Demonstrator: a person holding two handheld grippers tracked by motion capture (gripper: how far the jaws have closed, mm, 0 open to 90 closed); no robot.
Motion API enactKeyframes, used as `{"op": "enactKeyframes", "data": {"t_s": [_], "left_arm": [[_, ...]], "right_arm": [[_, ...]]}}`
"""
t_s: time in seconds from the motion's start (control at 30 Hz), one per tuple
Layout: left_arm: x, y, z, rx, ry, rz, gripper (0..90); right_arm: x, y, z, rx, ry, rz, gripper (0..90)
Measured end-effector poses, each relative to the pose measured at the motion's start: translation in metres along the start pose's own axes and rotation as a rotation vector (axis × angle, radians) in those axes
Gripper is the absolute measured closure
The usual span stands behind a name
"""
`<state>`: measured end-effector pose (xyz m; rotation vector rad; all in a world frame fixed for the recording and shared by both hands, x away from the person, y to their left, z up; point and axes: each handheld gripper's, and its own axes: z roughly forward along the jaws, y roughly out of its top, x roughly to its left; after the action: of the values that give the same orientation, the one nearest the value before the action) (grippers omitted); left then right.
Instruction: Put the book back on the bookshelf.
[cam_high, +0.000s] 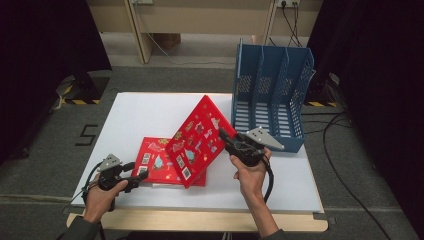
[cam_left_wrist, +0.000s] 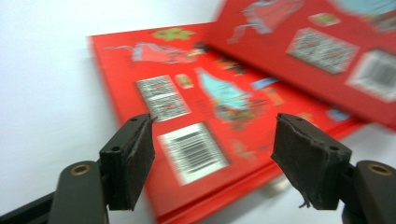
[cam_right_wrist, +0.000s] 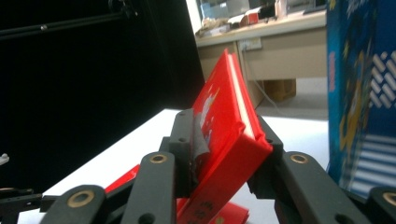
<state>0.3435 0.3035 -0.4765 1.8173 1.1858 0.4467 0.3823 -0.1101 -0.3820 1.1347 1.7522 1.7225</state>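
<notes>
Two red books are in play: the right gripper clamps the tilted book mid-lift, needing a carry to the far-right blue file rack, while the left gripper, jaws apart, hovers beside the flat book at the table's near left.

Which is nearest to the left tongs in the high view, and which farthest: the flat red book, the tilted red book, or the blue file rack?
1. Flat red book, just right of the left tongs.
2. Tilted red book, farther right, raised off the table.
3. Blue file rack, at the table's far right corner.
</notes>
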Motion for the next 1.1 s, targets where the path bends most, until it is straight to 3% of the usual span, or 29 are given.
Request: {"op": "enactKeyframes", "data": {"t_s": [0.13, 0.33, 0.53, 0.6, 0.77, 0.87, 1.1], "left_arm": [[0.009, -0.002, -0.002, -0.003, 0.062, 0.010, 24.9], [0.020, -0.003, -0.007, -0.028, 0.103, -0.018, 23.8], [0.035, -0.006, -0.007, 0.000, 0.153, -0.054, 23.2], [0.041, -0.009, -0.007, 0.037, 0.186, -0.061, 23.0], [0.041, -0.011, -0.003, 0.083, 0.181, -0.049, 22.4], [0.039, -0.011, -0.002, 0.089, 0.189, -0.032, 23.6], [0.041, -0.011, -0.002, 0.093, 0.184, -0.046, 22.8]], "right_arm": [[0.004, 0.007, -0.003, -0.021, 0.005, -0.034, 70.6], [0.015, 0.011, -0.005, -0.036, 0.018, -0.073, 71.1], [0.022, 0.012, -0.006, -0.048, 0.035, -0.096, 71.0], [0.024, 0.012, -0.006, -0.051, 0.040, -0.095, 70.8], [0.028, 0.012, -0.006, -0.057, 0.051, -0.099, 70.4], [0.033, 0.013, -0.005, -0.058, 0.053, -0.110, 70.0], [0.045, 0.006, 0.003, -0.025, 0.063, -0.141, 69.2]]}}
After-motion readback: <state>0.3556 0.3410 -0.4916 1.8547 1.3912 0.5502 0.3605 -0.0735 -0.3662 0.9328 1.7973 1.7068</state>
